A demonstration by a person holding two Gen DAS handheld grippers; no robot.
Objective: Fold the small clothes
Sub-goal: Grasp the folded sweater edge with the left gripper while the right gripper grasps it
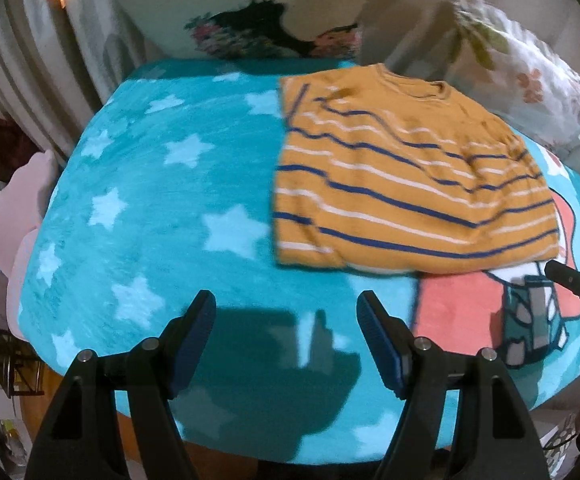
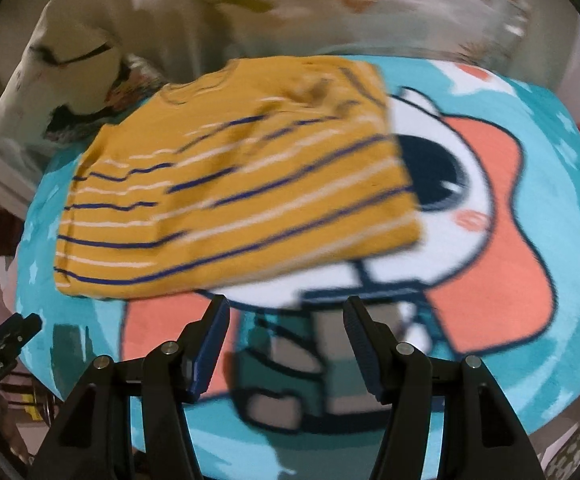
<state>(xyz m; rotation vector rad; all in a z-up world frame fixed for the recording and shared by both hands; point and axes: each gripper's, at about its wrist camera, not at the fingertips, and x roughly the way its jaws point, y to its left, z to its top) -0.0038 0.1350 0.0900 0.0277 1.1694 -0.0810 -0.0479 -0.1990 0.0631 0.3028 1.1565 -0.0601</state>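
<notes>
Mustard striped shirt flat on fleecy turquoise blanket; left gripper, right gripper jaws spread, empty.

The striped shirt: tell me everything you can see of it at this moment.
The shirt is mustard yellow knit with thin navy and white stripes across the body and a plain yoke under a ribbed round neck. It lies flat on the blanket, sides apparently folded in to a rough rectangle, neck away from the grippers, covering part of the cartoon print. Left gripper and right gripper are open, short of its hem, not touching it.
</notes>
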